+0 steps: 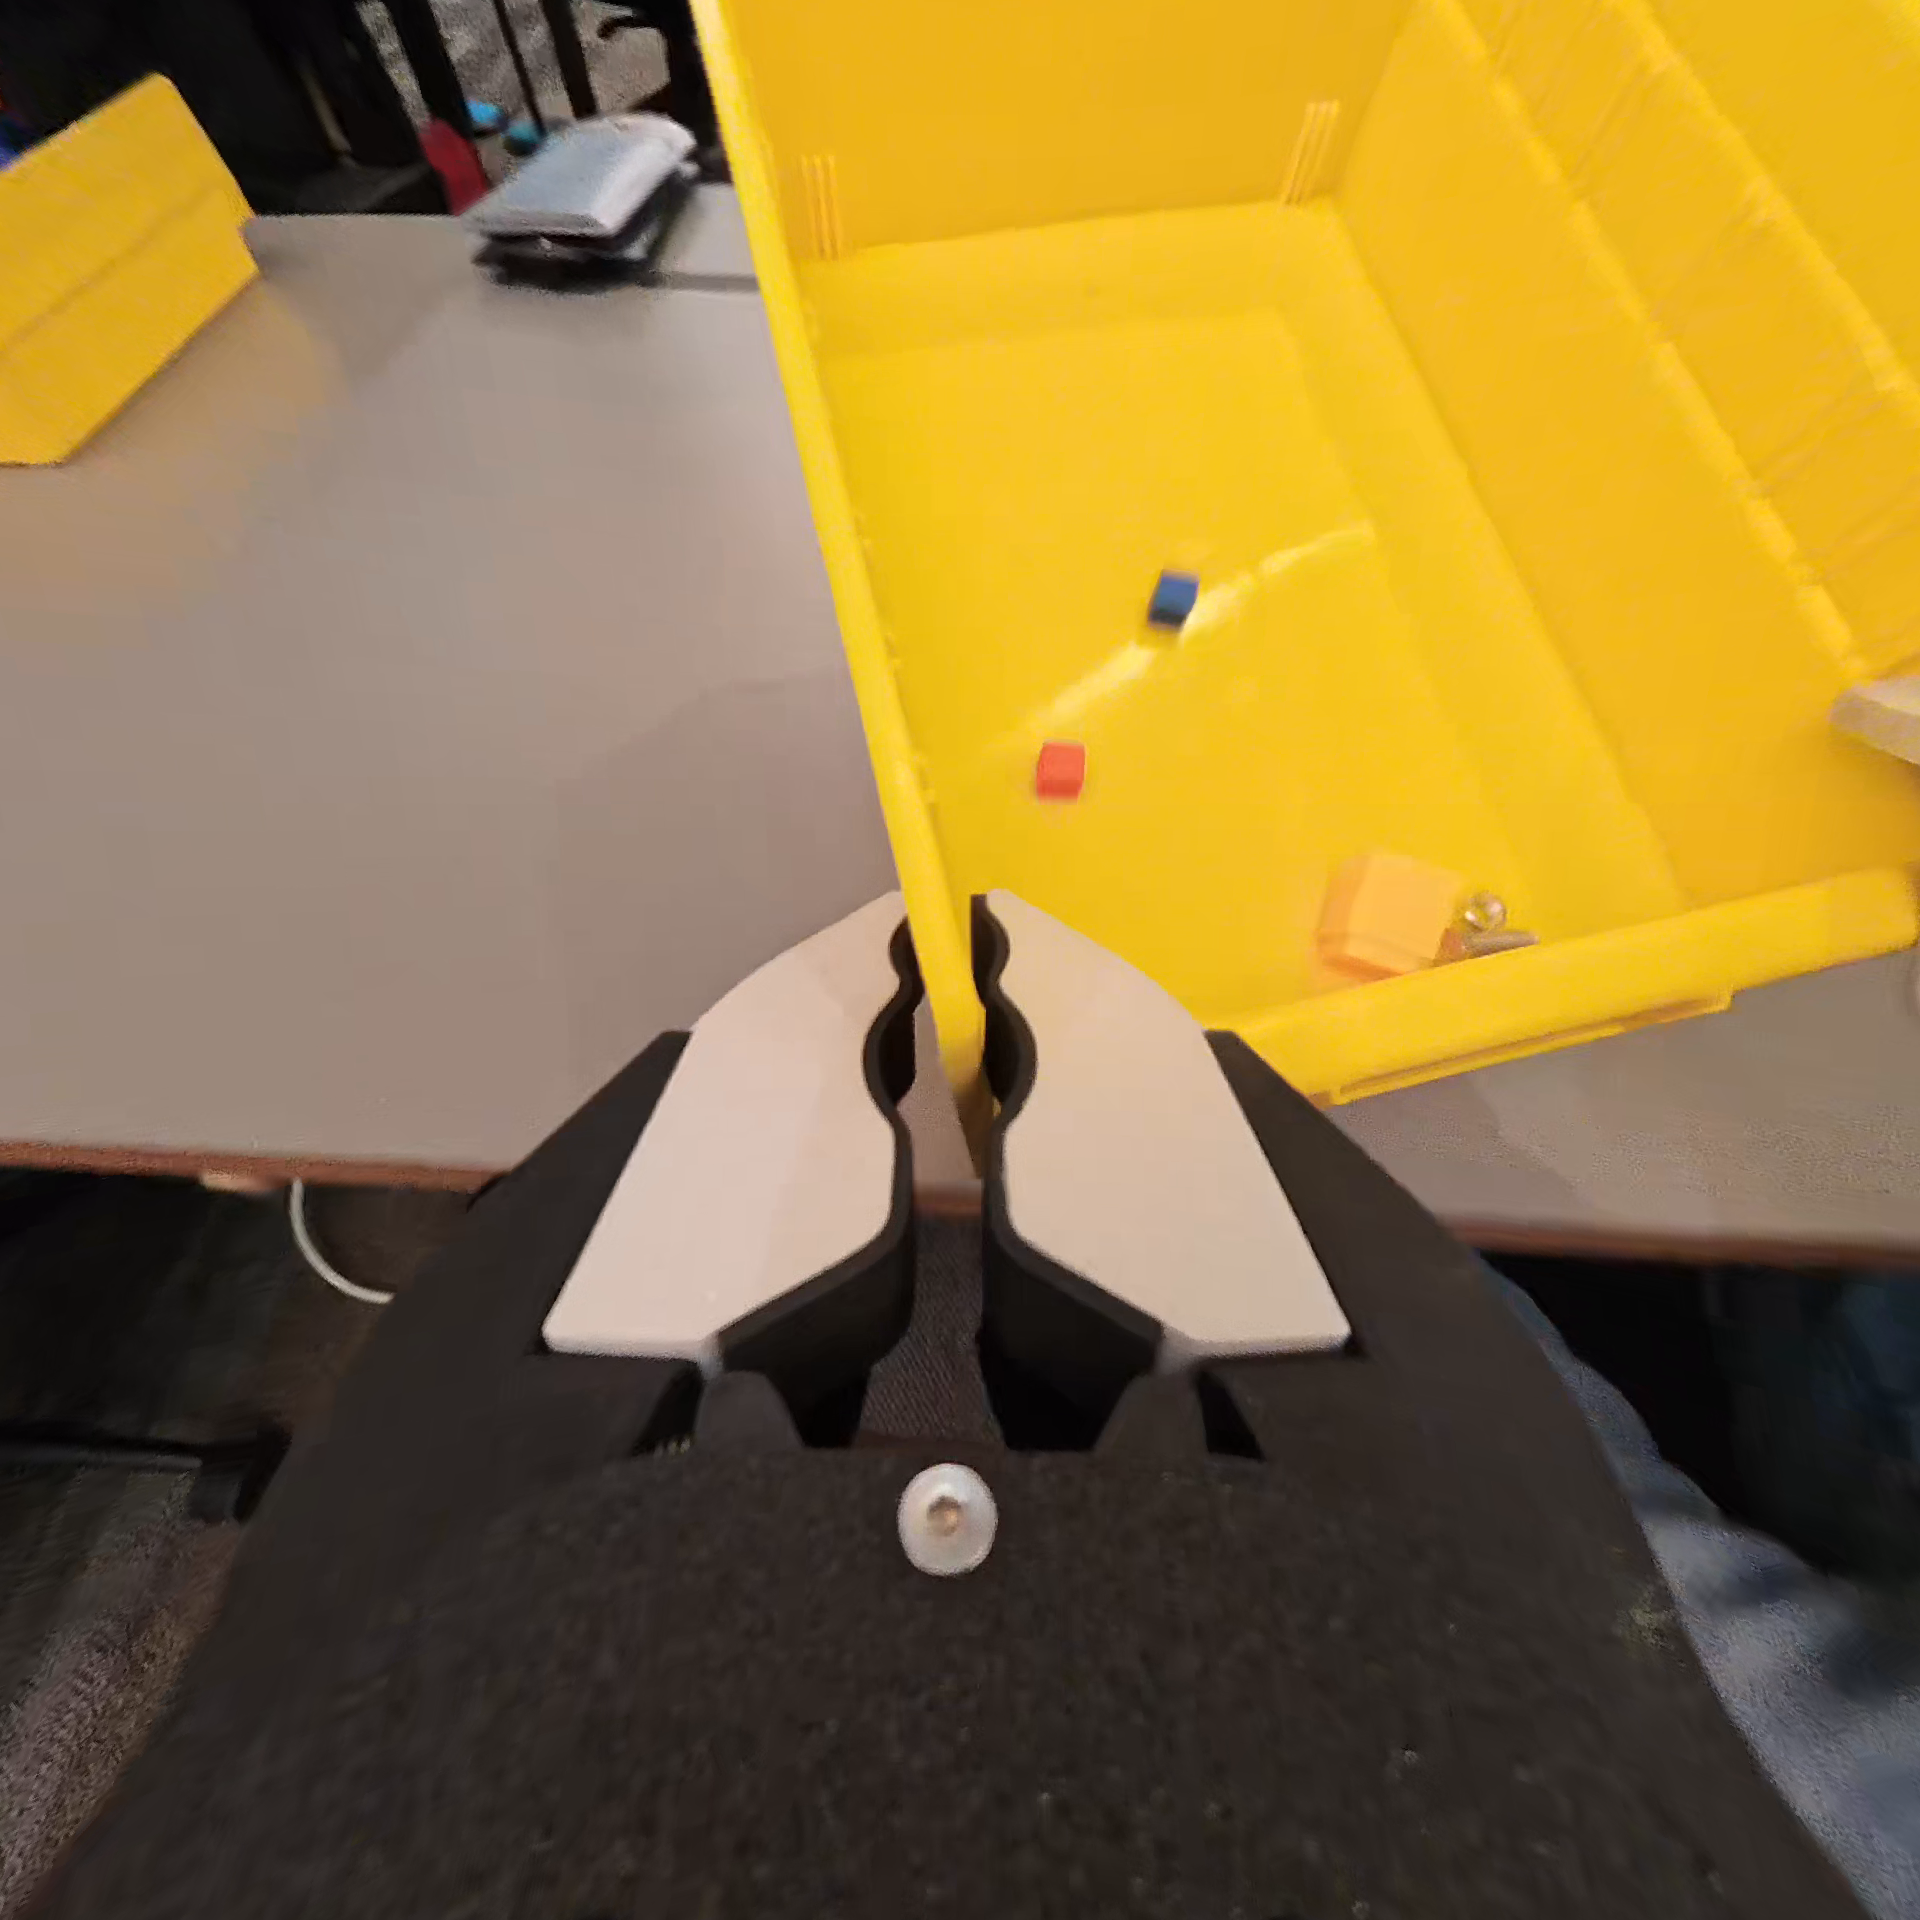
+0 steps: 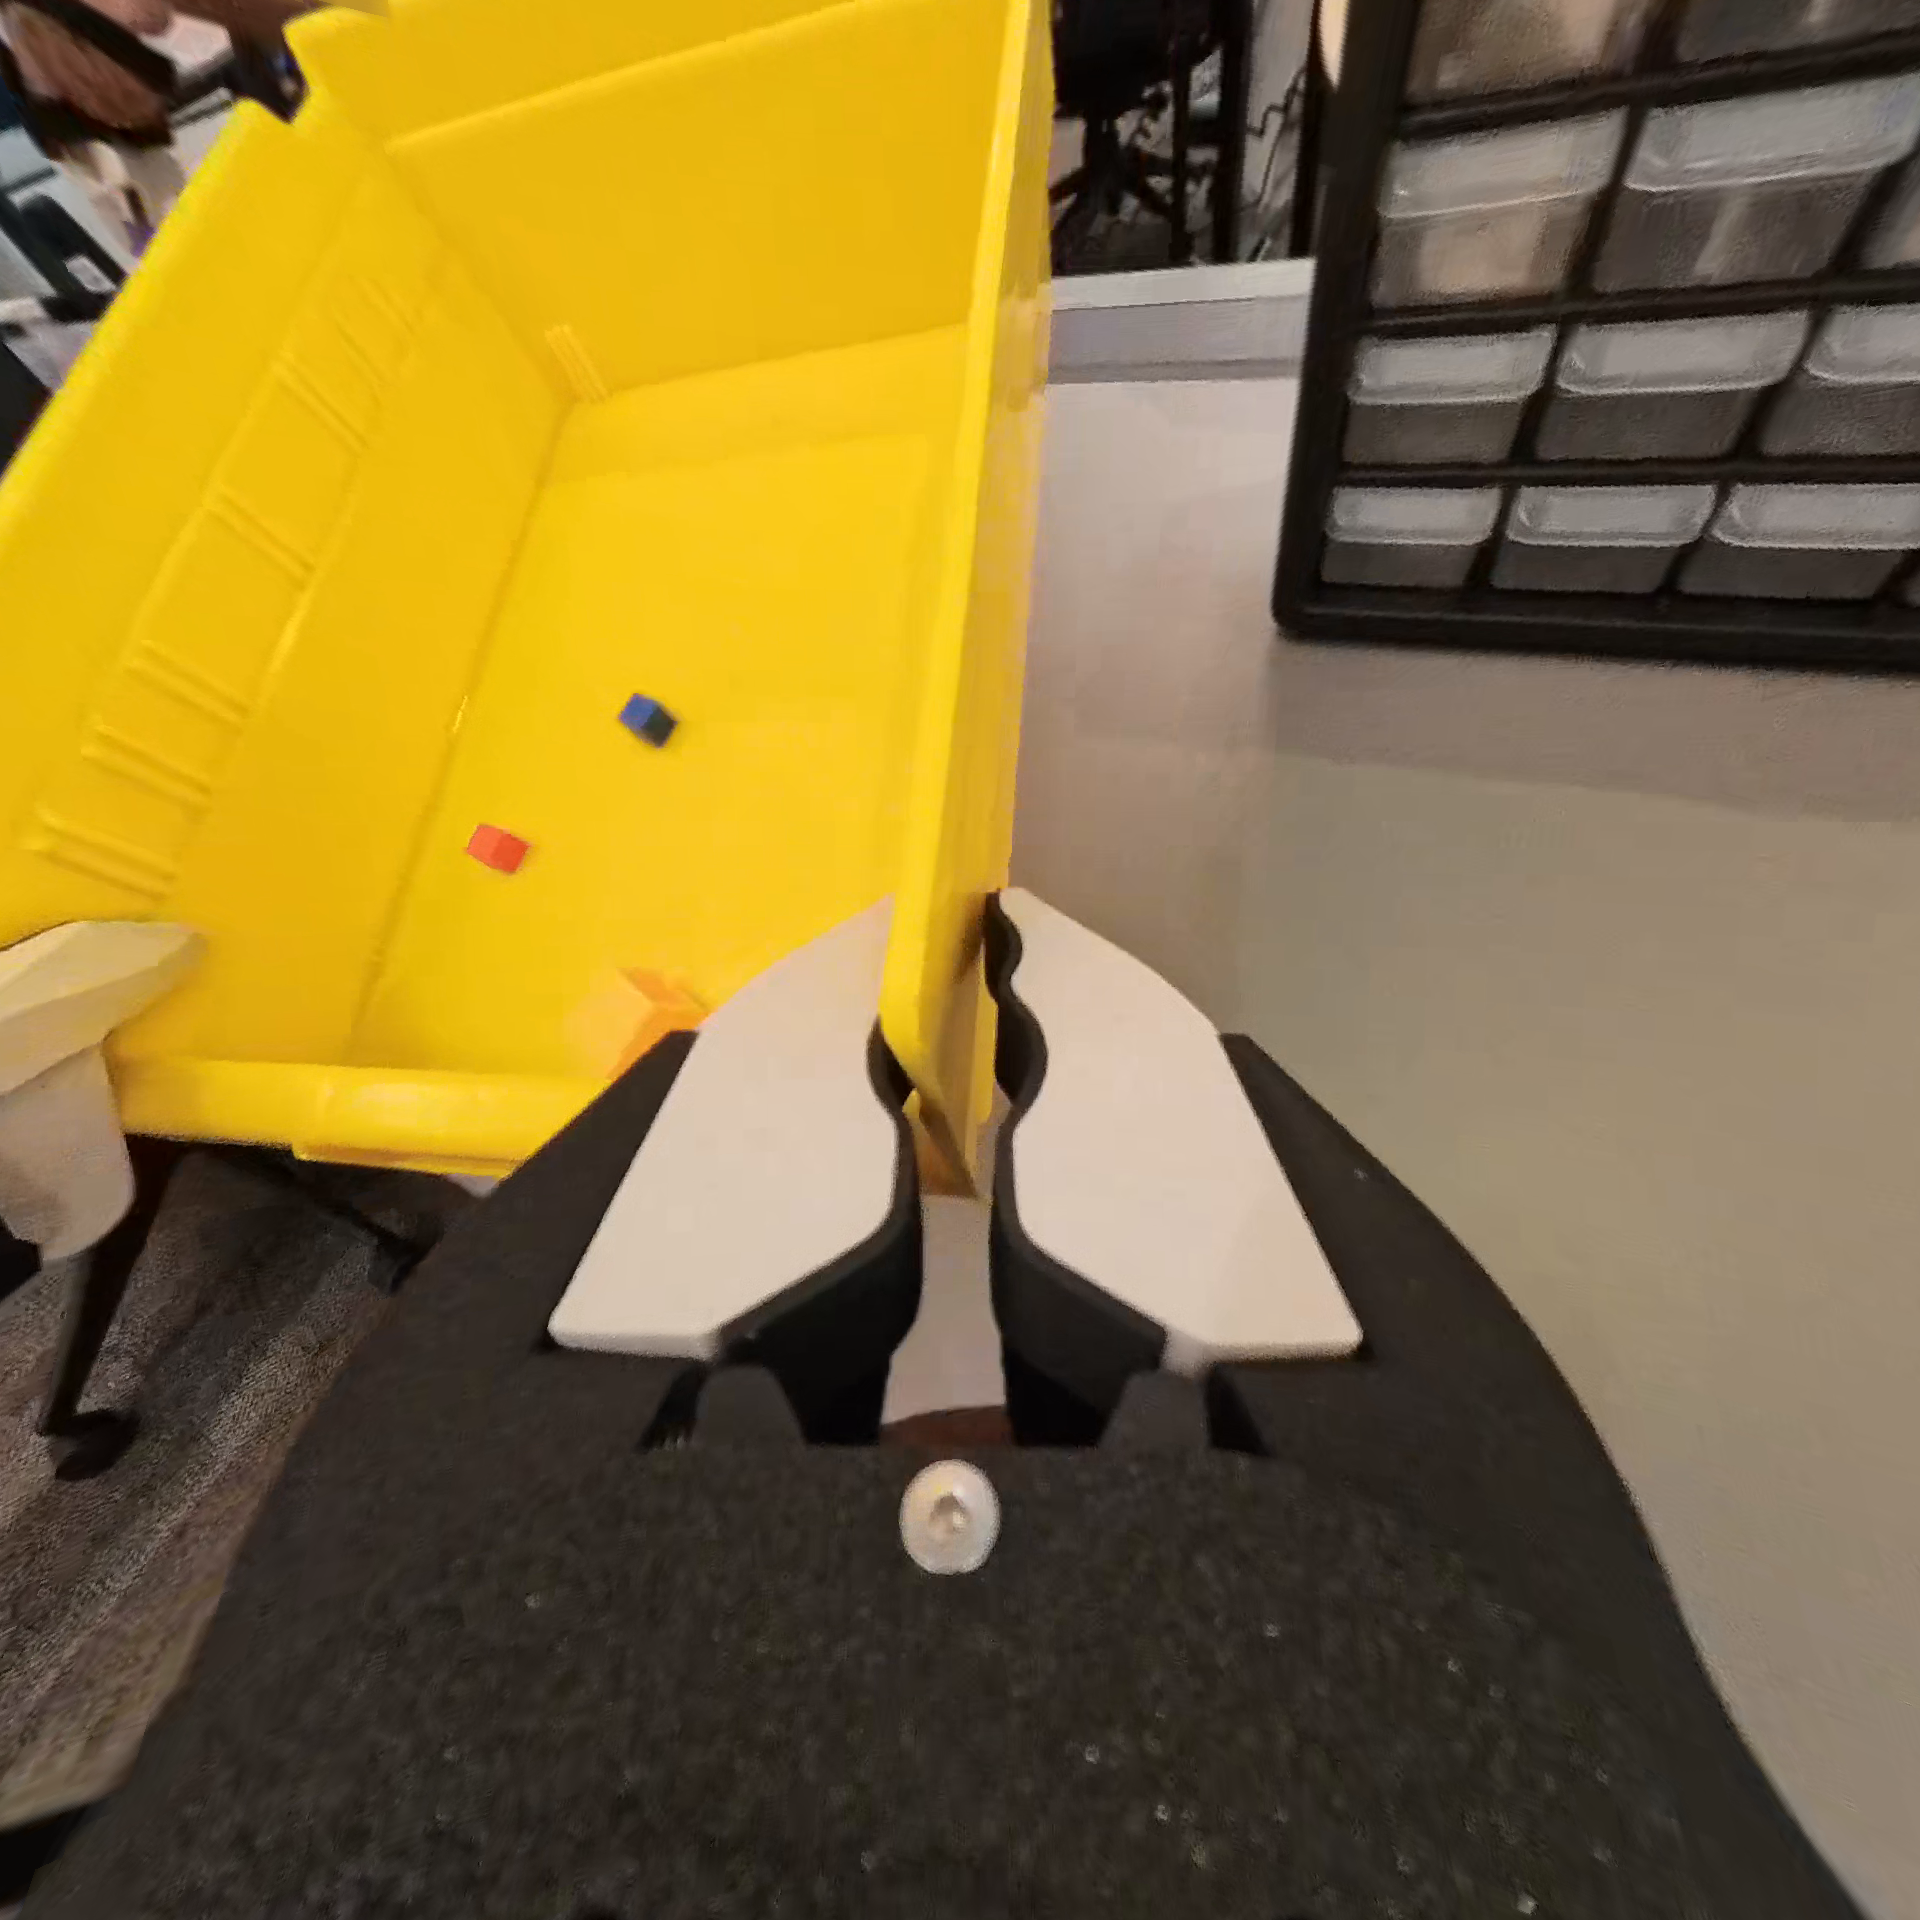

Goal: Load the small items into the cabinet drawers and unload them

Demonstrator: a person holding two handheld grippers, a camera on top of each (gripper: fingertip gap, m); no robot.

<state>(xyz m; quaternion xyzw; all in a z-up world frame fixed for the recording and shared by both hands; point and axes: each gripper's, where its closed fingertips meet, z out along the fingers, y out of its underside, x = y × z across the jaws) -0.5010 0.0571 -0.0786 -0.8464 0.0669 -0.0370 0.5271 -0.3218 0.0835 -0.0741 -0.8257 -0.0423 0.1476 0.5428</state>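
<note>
Each hand-held gripper is clamped on a side wall of the yellow bin: the left on its left wall, the right on its right wall. The bin is tilted above the tabletop. Inside lie a blue cube, a red cube and an orange block. The drawer cabinet stands to the right

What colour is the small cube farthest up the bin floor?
Blue cube, clearest in the right wrist view.

- A grey table fills the left wrist view's nine o'clock side.
- A second yellow bin sits at ten o'clock.
- A stack of grey flat things lies at eleven o'clock.
- A white cable hangs below the table's edge at eight o'clock.
</note>
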